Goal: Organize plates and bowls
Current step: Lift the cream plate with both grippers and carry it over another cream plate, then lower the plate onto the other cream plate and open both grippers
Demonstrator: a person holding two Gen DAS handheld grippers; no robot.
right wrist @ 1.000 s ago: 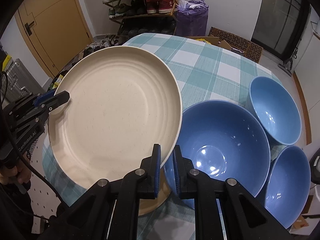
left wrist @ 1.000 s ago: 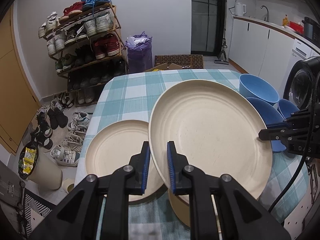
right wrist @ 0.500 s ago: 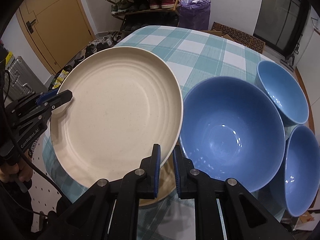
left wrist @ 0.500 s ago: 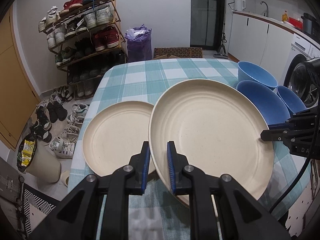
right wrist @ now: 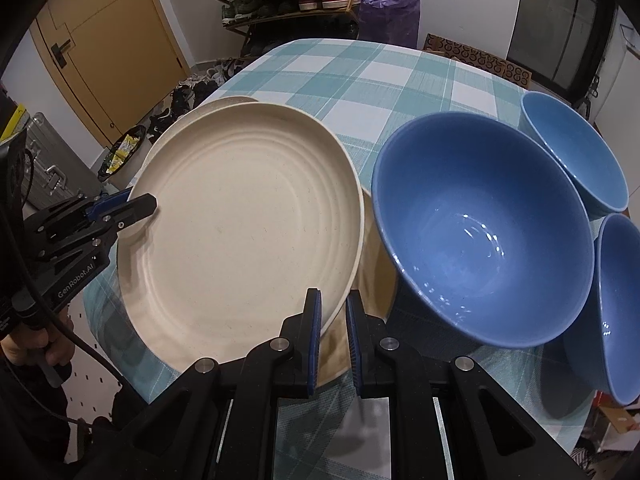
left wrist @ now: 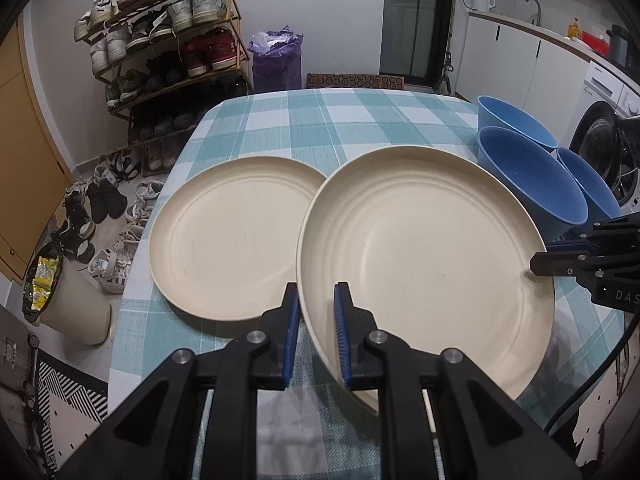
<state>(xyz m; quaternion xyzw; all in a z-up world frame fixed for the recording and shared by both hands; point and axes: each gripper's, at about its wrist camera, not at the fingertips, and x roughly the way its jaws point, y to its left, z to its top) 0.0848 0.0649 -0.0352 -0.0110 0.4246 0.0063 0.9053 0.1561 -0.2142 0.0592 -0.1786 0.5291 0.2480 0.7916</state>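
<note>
Grippers hold 1 cream plate [left wrist: 432, 256] between them, above the checked table [left wrist: 360, 120]. Left gripper [left wrist: 316, 308] is clamped on its near rim; right gripper [right wrist: 333, 312] is clamped on the opposite edge. A 2nd plate [left wrist: 232, 236] lies flat on the table beside it, and a 3rd plate [right wrist: 372, 264] peeks out underneath. 3 blue bowls [right wrist: 484, 236] sit close together just to the right.
</note>
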